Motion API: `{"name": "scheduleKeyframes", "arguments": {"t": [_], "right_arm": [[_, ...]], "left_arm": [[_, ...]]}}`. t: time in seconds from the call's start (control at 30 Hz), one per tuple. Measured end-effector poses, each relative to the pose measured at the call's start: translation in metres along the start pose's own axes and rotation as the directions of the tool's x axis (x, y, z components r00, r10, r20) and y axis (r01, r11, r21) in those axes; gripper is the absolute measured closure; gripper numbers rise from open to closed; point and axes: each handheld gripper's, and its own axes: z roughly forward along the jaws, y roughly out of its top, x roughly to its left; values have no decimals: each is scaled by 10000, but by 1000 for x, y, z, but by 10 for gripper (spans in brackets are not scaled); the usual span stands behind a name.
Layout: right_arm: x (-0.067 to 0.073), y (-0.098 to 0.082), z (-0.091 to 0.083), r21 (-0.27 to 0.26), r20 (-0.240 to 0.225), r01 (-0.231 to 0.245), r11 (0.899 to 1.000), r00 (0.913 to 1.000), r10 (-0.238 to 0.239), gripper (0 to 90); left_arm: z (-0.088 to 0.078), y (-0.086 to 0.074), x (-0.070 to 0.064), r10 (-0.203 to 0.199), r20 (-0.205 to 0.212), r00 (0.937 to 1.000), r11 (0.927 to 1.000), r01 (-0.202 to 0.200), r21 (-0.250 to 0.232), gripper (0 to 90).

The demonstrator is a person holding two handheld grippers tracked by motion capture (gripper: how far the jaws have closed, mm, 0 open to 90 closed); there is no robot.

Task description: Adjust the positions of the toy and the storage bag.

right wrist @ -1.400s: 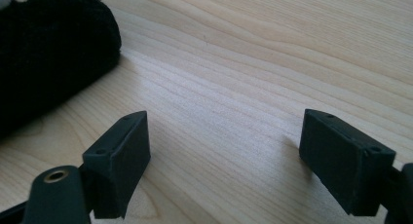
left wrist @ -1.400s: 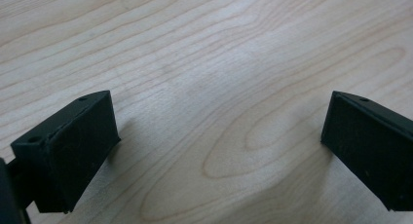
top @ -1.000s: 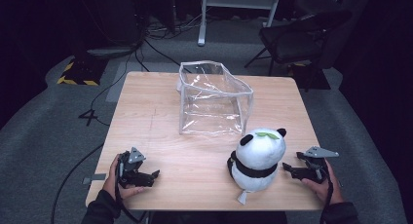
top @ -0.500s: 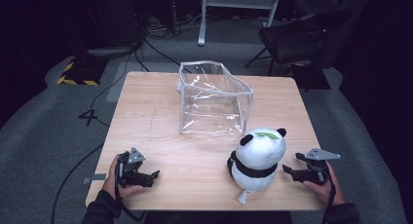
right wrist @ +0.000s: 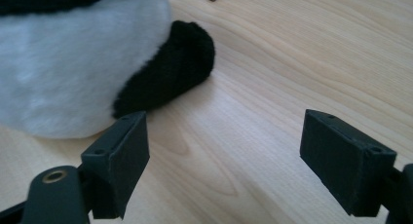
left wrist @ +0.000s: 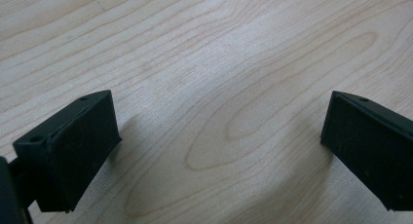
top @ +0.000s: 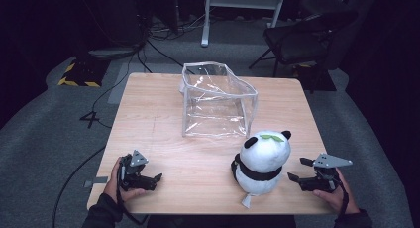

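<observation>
Wooden table, panda unmoved, right gripper nearer.

You have a clear plastic bag standing open at the far middle of your wooden table, with a dark chair on the floor beyond

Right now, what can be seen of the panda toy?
The panda toy is a soft plush with a white head and body, black ears, black limbs and a green leaf on its head. It sits upright on the wooden table, near the front edge, in front of the clear plastic bag and apart from it. A small white tag sticks out at its base. The right gripper, jaws open, rests close beside it, not gripping.
</observation>
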Motion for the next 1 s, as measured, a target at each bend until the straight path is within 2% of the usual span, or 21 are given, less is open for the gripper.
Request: {"name": "scheduleKeyframes", "arguments": {"t": [0.17,0.5,0.77,1.0], "right_arm": [[10,0,-1,179,-555,412,9990,9977,-401,185],[26,5,6,282,-1012,956,9950,9906,-923,182],[37,8,17,380,-1295,1188,9922,9851,-1130,178],[39,11,23,334,-1353,1110,9933,9852,-1055,156]], "left_arm": [[0,0,0,2,-1,10000,10000,-2,1,5],[0,0,0,-1,0,10000,10000,1,1,5],[0,0,0,1,6,10000,10000,-1,8,5],[0,0,0,3,5,10000,10000,-3,7,5]]}}
